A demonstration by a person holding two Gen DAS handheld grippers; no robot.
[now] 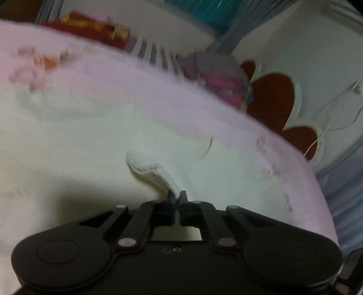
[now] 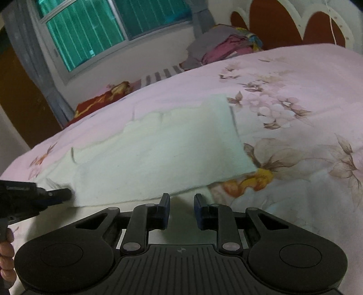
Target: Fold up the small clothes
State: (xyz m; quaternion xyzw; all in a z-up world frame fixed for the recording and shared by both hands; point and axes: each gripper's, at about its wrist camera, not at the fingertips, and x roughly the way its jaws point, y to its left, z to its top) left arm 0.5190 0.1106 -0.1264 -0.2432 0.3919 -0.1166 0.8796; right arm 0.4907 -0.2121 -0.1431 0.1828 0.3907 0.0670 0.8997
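A white garment lies spread flat on the pink floral bedspread. In the left wrist view the same white garment fills the middle, and a hemmed corner of it is pulled up into my left gripper, which is shut on that corner. From the right wrist view, my left gripper pinches the garment's near left edge. My right gripper stands open just short of the garment's near edge, with only bedspread between its fingers.
A heap of grey and magenta clothes sits at the far side of the bed by the red and white headboard. A red patterned cloth lies at the far left edge under the window. A person's hand shows at the lower left.
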